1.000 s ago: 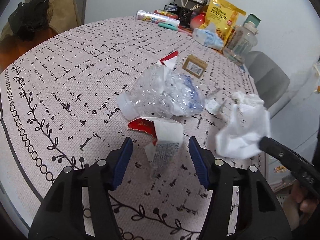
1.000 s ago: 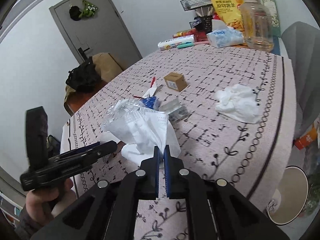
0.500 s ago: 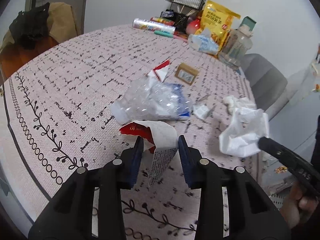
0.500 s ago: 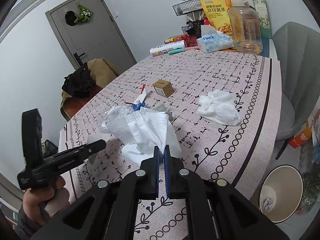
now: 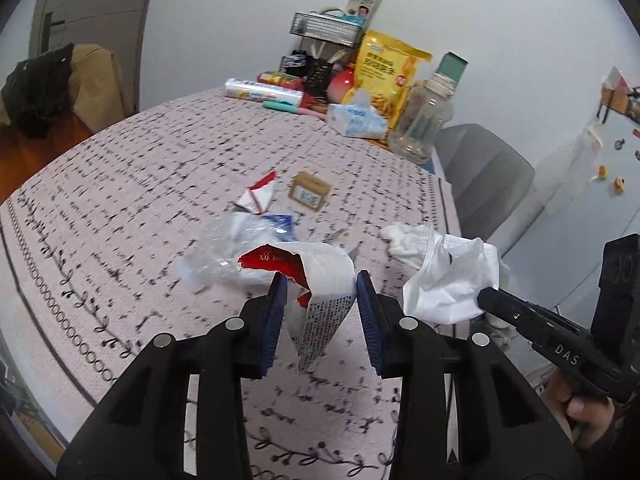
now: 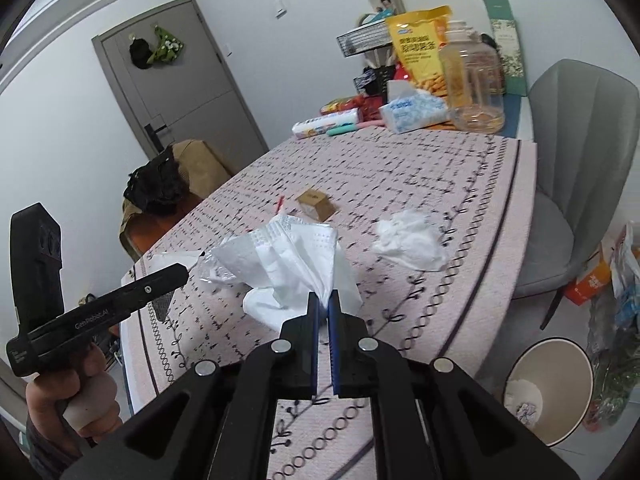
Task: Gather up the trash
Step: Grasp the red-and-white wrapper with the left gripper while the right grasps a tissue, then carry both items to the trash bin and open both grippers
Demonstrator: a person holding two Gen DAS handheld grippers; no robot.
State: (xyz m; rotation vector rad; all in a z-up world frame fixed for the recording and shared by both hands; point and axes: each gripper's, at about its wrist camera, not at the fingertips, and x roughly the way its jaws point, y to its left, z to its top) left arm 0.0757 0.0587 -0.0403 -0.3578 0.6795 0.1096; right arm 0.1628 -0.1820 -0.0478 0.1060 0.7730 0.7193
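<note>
My left gripper (image 5: 321,285) is shut on a torn red-and-white wrapper (image 5: 316,280) and holds it above the table. Behind it lie a crushed clear plastic bottle (image 5: 240,248), a red-white scrap (image 5: 258,196) and a small brown box (image 5: 310,191). My right gripper (image 6: 324,300) is shut on a white face mask (image 6: 292,256), lifted off the table; the mask also shows in the left wrist view (image 5: 452,280). A crumpled white tissue (image 6: 408,240) lies near the table's right edge. A beige waste bin (image 6: 548,388) stands on the floor at lower right.
The patterned tablecloth (image 6: 400,176) covers a round table. At the back stand a tissue pack (image 6: 412,110), a clear jar (image 6: 472,80), a yellow snack bag (image 6: 420,48) and a wire rack (image 5: 326,30). A grey chair (image 6: 580,152) is on the right.
My left gripper closed on the wrapper and lifted it off the table. My right gripper rose and pulled back with the mask; the bin has come into view.
</note>
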